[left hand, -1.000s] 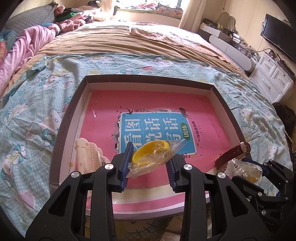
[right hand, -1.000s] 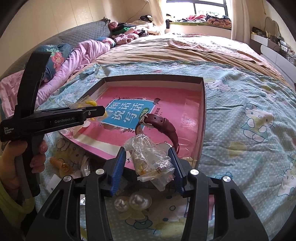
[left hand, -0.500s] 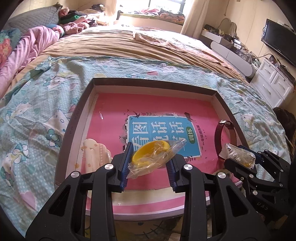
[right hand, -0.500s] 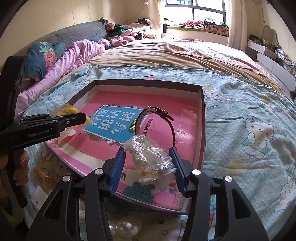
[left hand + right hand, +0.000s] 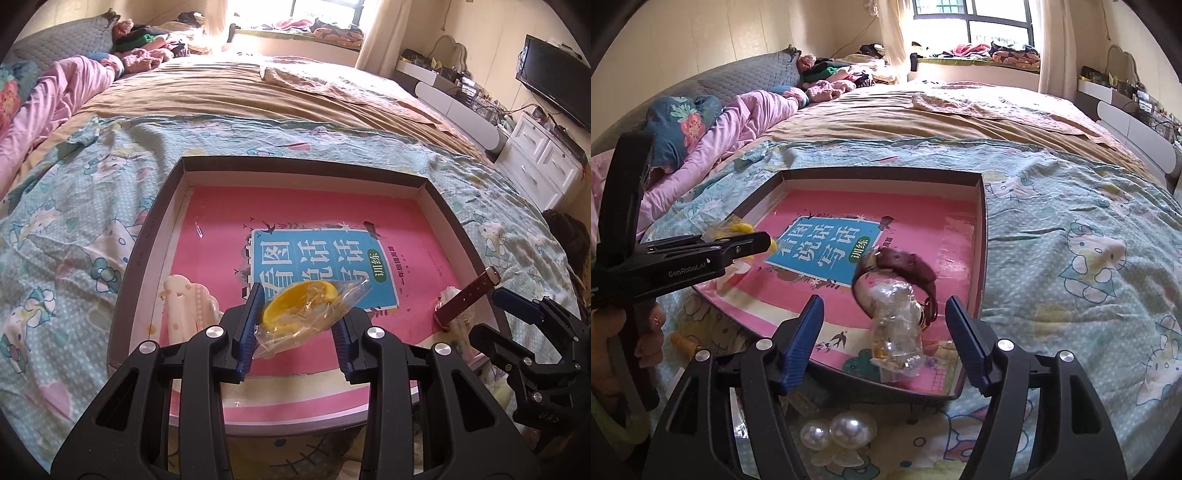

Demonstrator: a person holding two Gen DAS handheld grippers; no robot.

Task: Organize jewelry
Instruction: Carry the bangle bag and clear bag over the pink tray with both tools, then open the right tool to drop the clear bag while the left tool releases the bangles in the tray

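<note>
My left gripper (image 5: 297, 326) is shut on a clear bag with a yellow bangle (image 5: 301, 306) and holds it above the near left of the dark tray (image 5: 147, 236), which has a pink book inside. My right gripper (image 5: 884, 341) is open over the tray's near right corner. A clear bag of small jewelry (image 5: 897, 326) lies in the tray between its fingers, resting against a brown leather watch (image 5: 905, 266). The watch strap (image 5: 467, 297) and right gripper (image 5: 517, 332) show at right in the left wrist view. The left gripper (image 5: 701, 254) shows at left in the right wrist view.
A cream hair clip (image 5: 184, 306) lies in the tray's left side. A pearl clip (image 5: 836, 434) and an orange coiled piece (image 5: 683, 341) lie on the Hello Kitty bedsheet (image 5: 1089, 266) in front of the tray. Pink bedding (image 5: 738, 122) lies at far left.
My right gripper opened and let go of the clear jewelry bag, which now rests in the tray against the watch. The watch tipped over. My left gripper still holds the bangle bag.
</note>
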